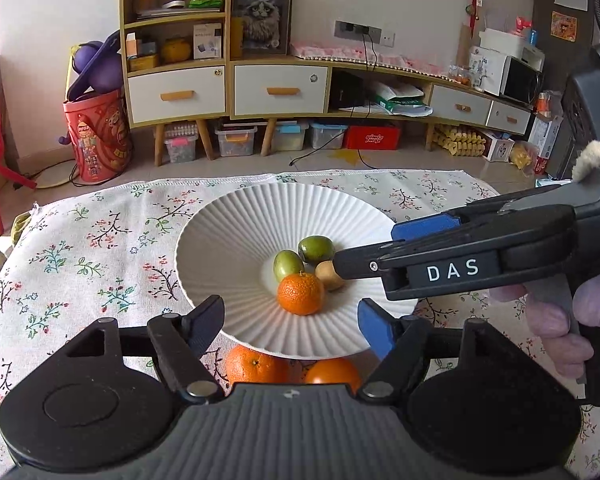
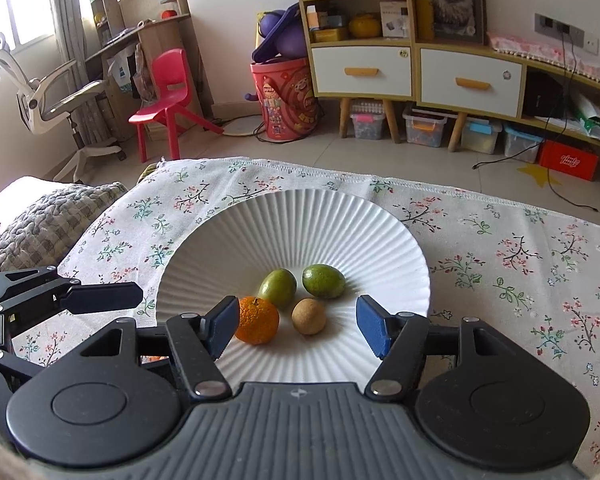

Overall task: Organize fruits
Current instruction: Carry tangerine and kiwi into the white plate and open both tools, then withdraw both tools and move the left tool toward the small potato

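Observation:
A white ribbed plate (image 1: pixel 236 216) (image 2: pixel 340 220) sits on the floral cloth and holds a small mandarin (image 1: pixel 301 294) (image 2: pixel 258 320), two green fruits (image 1: pixel 288 266) (image 1: pixel 316 249) and a small brown fruit (image 2: pixel 309 316). Two oranges (image 1: pixel 256 365) (image 1: pixel 333 372) lie on the cloth under the plate's near rim. My left gripper (image 1: pixel 290 326) is open over that rim, just short of the mandarin, holding nothing. My right gripper (image 2: pixel 298 326) (image 1: pixel 368 249) is open, its pads either side of the brown fruit and clear of it.
A person's hand (image 1: pixel 556 320) holds the right gripper's handle. The cloth (image 2: pixel 520 264) covers a low table, with a grey knitted cushion (image 2: pixel 48 220) at its left end. Beyond stand a red chair (image 2: pixel 168 100), a red bin (image 1: pixel 98 136) and a cabinet (image 1: pixel 280 88).

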Demonstrator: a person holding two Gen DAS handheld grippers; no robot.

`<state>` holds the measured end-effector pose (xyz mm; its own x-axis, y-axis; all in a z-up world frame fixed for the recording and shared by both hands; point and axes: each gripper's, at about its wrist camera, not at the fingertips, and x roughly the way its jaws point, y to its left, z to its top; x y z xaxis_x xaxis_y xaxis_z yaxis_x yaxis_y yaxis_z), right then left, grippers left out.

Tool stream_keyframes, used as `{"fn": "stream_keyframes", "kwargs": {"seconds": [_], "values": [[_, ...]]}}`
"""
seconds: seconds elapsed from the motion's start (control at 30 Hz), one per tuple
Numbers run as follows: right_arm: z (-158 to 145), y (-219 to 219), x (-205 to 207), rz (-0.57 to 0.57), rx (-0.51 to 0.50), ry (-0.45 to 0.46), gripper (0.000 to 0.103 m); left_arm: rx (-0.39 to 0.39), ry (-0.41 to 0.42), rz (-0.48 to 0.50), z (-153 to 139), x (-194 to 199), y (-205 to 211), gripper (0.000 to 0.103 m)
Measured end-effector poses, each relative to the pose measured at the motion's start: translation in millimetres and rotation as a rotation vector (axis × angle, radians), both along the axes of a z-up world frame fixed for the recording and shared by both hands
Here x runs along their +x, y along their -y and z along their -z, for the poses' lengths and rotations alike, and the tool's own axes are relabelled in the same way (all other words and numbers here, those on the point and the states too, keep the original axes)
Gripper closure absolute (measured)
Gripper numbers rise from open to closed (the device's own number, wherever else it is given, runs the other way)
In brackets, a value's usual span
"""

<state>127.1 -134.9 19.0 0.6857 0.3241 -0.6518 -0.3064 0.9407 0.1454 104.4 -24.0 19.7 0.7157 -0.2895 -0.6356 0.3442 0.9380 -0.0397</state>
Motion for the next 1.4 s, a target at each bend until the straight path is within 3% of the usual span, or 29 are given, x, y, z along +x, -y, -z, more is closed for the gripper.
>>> {"fn": "stream_keyframes", "kwargs": {"seconds": [0.17, 0.3, 0.5, 0.57, 0.7, 1.07, 1.4], "values": [[-6, -2, -12, -0.019, -0.009, 0.007, 0.033, 0.005, 0.002, -0.005, -2, -11, -11, 0.032], [-8, -4, -20, -0.017, -0.027, 0.016, 0.023, 0.011, -0.009, -0.006, -1, -20, -22, 0.032], [-7, -2, -27, -0.003, -0.035, 0.014, 0.021, 0.014, -0.017, -0.014, 0, -31, -36, 0.027], [-7, -3, -32, -0.004, -0.055, 0.025, 0.015, 0.014, -0.017, -0.023, 1, -34, -40, 0.021], [-5, -5, -44, -0.002, -0.078, 0.051, 0.007, 0.009, -0.026, -0.039, 3, -39, -51, 0.02], [7, -3, -72, -0.049, -0.115, 0.046, 0.003, 0.009, -0.057, -0.057, 14, -58, -64, 0.018], [27, 0, -86, -0.076, -0.151, -0.006, 0.001, 0.013, -0.125, 0.028, 36, -80, -48, 0.018]]}}
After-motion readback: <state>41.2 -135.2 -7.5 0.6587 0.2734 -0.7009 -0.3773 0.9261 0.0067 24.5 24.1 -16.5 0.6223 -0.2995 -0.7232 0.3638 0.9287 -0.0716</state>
